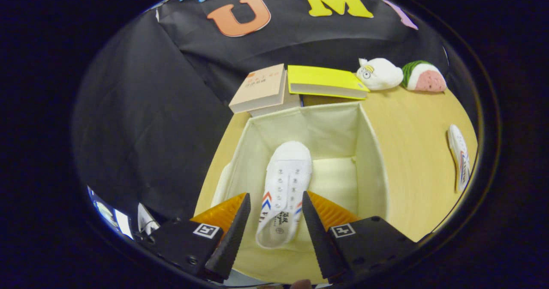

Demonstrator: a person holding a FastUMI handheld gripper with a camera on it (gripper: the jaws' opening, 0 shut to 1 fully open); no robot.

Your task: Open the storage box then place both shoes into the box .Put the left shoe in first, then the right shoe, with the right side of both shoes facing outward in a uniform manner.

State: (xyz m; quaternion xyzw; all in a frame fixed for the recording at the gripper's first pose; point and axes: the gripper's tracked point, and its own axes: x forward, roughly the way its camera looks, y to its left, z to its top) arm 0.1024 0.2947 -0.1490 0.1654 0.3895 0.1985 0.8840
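Observation:
A cream fabric storage box (pixel 372 160) stands open on the wooden table. One white canvas shoe (pixel 285 182) with red and blue chevrons lies inside it, toe pointing to the far wall, toward the box's left half. My gripper (pixel 275 194) hovers over the box's near side, open, with the heel end of the shoe showing between the fingers and a small gap at each side. A second white shoe (pixel 460 157) lies on its side on the table, well to the right of the box.
Beyond the box sit a beige book (pixel 259 88) and a yellow book (pixel 324 81). Two plush toys, a white one (pixel 379 73) and a watermelon-like one (pixel 424 76), rest at the table's far right. Black cloth hangs to the left.

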